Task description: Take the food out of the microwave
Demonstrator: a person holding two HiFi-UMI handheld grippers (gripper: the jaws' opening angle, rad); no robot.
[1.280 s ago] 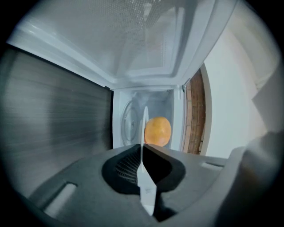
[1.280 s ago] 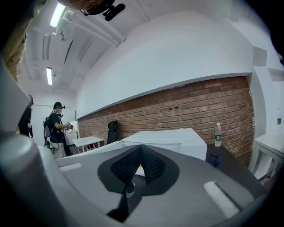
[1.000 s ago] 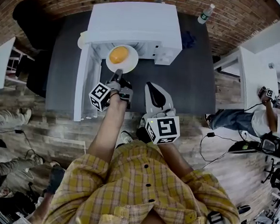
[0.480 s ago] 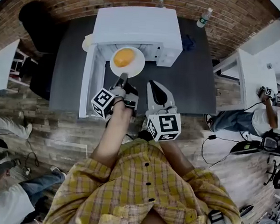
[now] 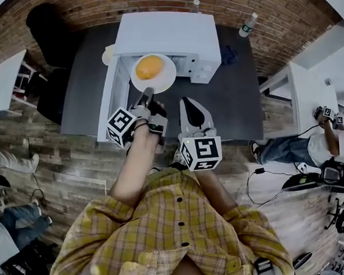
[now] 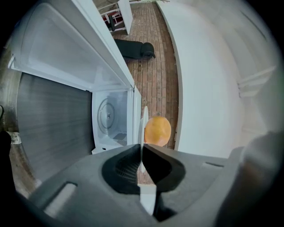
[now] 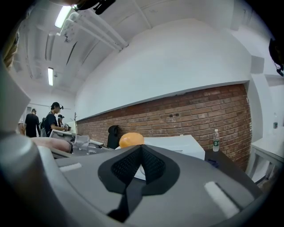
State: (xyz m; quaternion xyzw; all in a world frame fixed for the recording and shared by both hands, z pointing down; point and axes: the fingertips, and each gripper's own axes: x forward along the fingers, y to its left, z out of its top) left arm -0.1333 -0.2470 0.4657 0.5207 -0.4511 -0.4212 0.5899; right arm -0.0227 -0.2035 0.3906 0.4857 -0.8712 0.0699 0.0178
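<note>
While the left gripper clamps the rim of the white plate, the round orange food on it sits upper centre, before the open microwave; the right gripper is closed, empty.

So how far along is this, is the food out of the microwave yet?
Nearly. Done: the microwave stands with its door open, and the plate with the orange food looks clear of the cavity. In hand: the left hand-held gripper is clamped on the plate's rim, holding it in the air. Left: setting it down, probably on the dark table.
</note>
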